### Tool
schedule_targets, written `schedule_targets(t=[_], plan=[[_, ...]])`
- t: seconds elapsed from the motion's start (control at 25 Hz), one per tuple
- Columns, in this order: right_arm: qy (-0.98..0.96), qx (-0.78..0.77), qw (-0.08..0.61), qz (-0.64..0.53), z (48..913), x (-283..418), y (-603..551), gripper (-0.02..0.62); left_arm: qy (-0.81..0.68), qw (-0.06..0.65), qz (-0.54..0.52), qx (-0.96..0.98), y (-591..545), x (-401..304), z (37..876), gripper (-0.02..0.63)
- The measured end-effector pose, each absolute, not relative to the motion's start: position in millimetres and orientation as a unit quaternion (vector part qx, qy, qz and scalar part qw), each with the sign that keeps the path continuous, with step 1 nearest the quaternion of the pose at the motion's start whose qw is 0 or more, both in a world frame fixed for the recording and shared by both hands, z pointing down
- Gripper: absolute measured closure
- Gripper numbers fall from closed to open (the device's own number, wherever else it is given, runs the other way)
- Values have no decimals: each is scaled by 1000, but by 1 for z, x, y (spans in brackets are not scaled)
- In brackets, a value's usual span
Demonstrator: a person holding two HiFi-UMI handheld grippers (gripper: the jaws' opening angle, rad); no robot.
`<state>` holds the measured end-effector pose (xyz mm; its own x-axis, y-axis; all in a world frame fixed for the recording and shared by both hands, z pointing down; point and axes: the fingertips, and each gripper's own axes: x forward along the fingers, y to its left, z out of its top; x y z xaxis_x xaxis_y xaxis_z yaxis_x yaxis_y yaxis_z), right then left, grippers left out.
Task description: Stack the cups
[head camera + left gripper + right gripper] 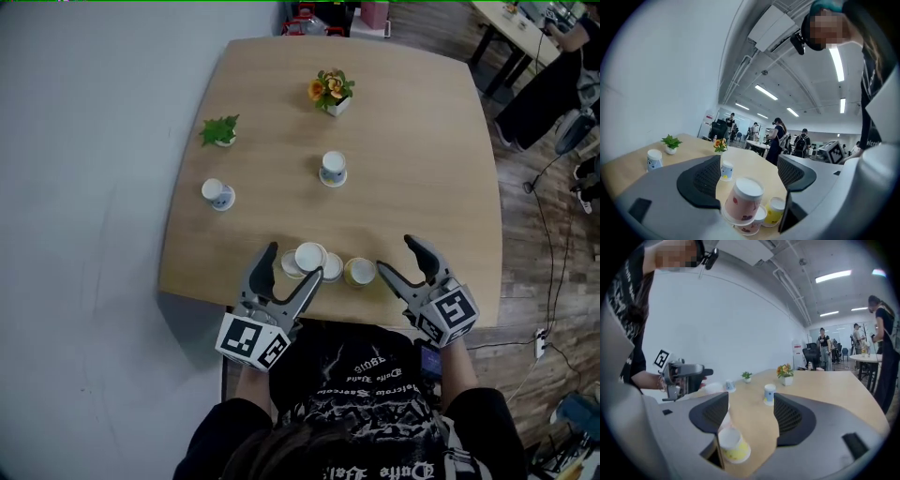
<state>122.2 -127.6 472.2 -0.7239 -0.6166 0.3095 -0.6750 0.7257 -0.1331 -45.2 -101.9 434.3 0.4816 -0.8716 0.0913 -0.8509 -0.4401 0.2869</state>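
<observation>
Near the table's front edge, a pink-printed paper cup (309, 256) (742, 198) sits upside down and tilted on another pink cup (756, 223). A yellow cup (359, 272) (774, 211) (733, 445) stands upside down just to their right. My left gripper (292, 264) (749, 164) is open, a little above and around the pink pair without touching it. My right gripper (398, 255) (750, 401) is open just right of the yellow cup, with nothing between its jaws. Two blue-printed cups (333, 169) (217, 194) stand upside down farther back.
An orange flower pot (331, 91) and a small green plant (220, 130) stand at the far side of the wooden table (422, 169). A white wall runs along the left. People and desks fill the room beyond the table.
</observation>
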Motion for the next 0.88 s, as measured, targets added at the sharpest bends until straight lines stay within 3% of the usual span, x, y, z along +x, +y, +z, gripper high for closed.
schedule_targets(t=[0.12,0.2,0.64,0.88], plan=[[-923,360,68,115,444,113,-177,281,-513,130,-28,848,-99,-61,413,218],[-929,351,70,95,438,100,-206,281,-531,122,-17,839,-95,-73,409,218],[-929,286,225,67,522,25,-303,259,-635,157,-22,756,-72,-149,416,218],[-921,273,264,80,554,11,-330,259,-675,167,-26,718,-66,-165,424,218]])
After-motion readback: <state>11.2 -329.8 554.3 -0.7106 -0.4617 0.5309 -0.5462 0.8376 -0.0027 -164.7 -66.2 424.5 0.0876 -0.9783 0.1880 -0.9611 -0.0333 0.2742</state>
